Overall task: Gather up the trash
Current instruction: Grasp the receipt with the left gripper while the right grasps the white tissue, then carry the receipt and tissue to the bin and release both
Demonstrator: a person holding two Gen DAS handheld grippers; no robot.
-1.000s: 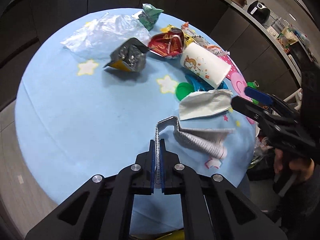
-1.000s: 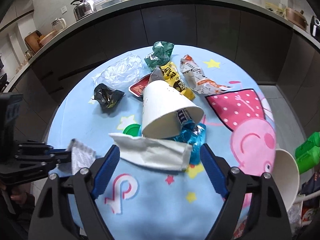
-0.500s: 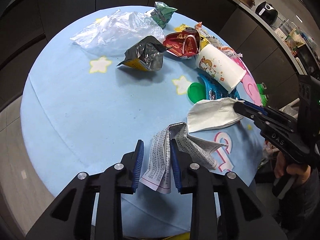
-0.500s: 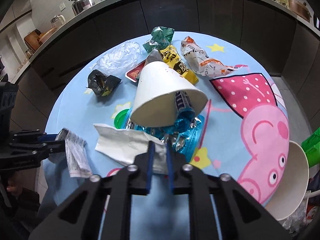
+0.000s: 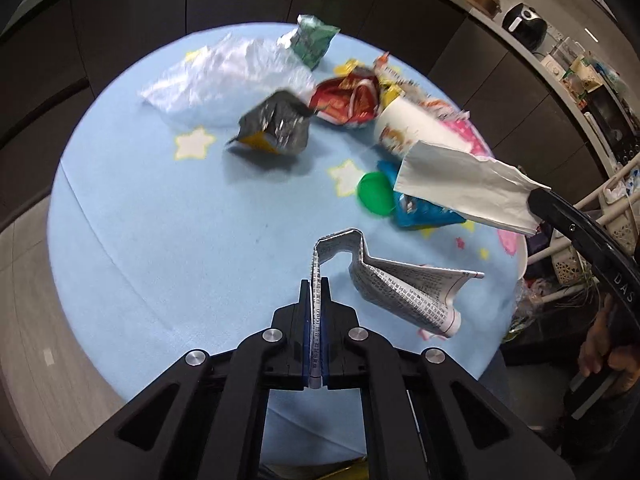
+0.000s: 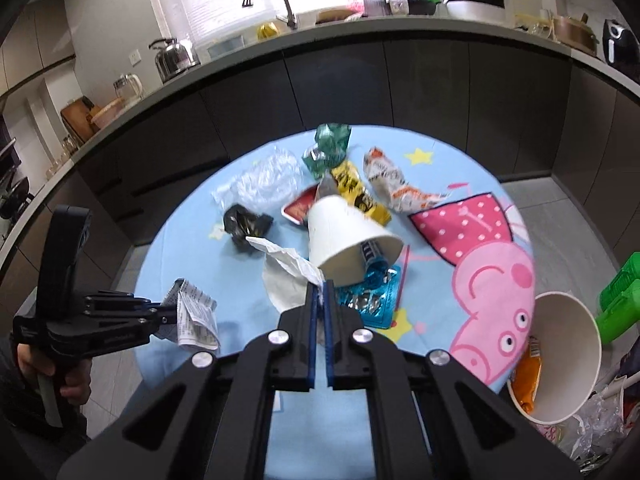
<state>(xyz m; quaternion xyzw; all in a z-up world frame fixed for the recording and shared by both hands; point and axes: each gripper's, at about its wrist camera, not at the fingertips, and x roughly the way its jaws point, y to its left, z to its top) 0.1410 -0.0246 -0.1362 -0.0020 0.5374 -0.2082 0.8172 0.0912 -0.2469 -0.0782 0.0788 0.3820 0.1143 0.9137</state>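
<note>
My left gripper (image 5: 319,282) is shut on a printed paper receipt (image 5: 404,288) and holds it above the near edge of the round blue table (image 5: 160,240); the receipt also shows in the right wrist view (image 6: 196,312). My right gripper (image 6: 319,286) is shut on a white paper napkin (image 6: 286,276), lifted off the table; it also shows in the left wrist view (image 5: 464,184). More trash lies on the table: a tipped white paper cup (image 6: 344,236), a blue foil wrapper (image 6: 372,296), a crumpled dark chip bag (image 5: 276,126), a red wrapper (image 5: 348,98), clear plastic (image 5: 224,76).
A green lid (image 5: 374,198) lies by the blue wrapper. A paper bucket (image 6: 560,352) holding an orange wrapper stands off the table's right edge, with a green object (image 6: 620,292) beside it. Dark cabinets and a kitchen counter (image 6: 360,36) ring the table.
My left gripper closed on the receipt again and lifted it. My right gripper closed on the napkin and raised it off the table, uncovering the blue wrapper.
</note>
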